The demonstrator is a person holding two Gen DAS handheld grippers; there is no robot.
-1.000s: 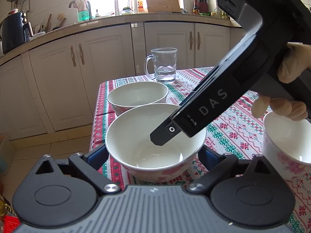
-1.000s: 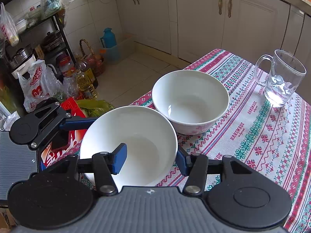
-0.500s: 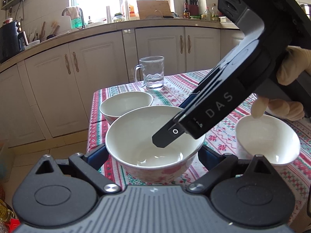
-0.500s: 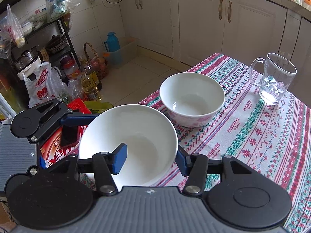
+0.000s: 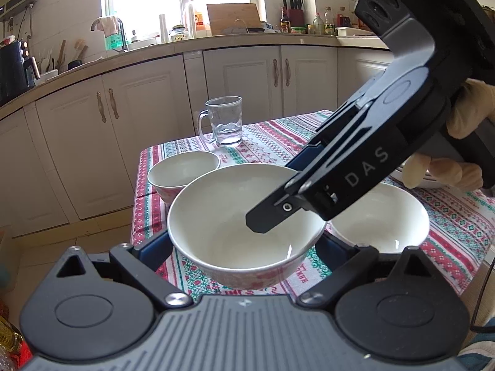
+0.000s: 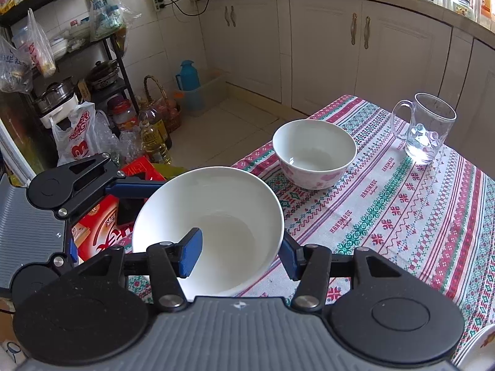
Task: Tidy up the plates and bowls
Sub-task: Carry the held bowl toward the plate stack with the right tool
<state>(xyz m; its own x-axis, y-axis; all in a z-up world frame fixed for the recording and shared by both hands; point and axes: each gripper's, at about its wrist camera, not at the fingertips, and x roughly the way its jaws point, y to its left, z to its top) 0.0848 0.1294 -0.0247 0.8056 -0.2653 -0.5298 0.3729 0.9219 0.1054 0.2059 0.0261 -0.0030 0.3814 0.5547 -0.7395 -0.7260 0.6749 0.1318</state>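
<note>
A white bowl with pink flowers hangs in the air above the table's near-left corner. My left gripper grips it around its outer wall, one finger on each side. My right gripper straddles its rim, one blue pad inside and one outside; the same bowl fills the right wrist view. A second bowl stands on the tablecloth beyond, also in the right wrist view. A third bowl stands to the right.
A glass mug with a little water stands at the table's far side, also in the right wrist view. A plate edge shows behind the right hand. Bottles, bags and a shelf crowd the floor left of the table.
Both grippers have lifted the held bowl up and back from the table; the other bowls and the mug look smaller and farther away.
</note>
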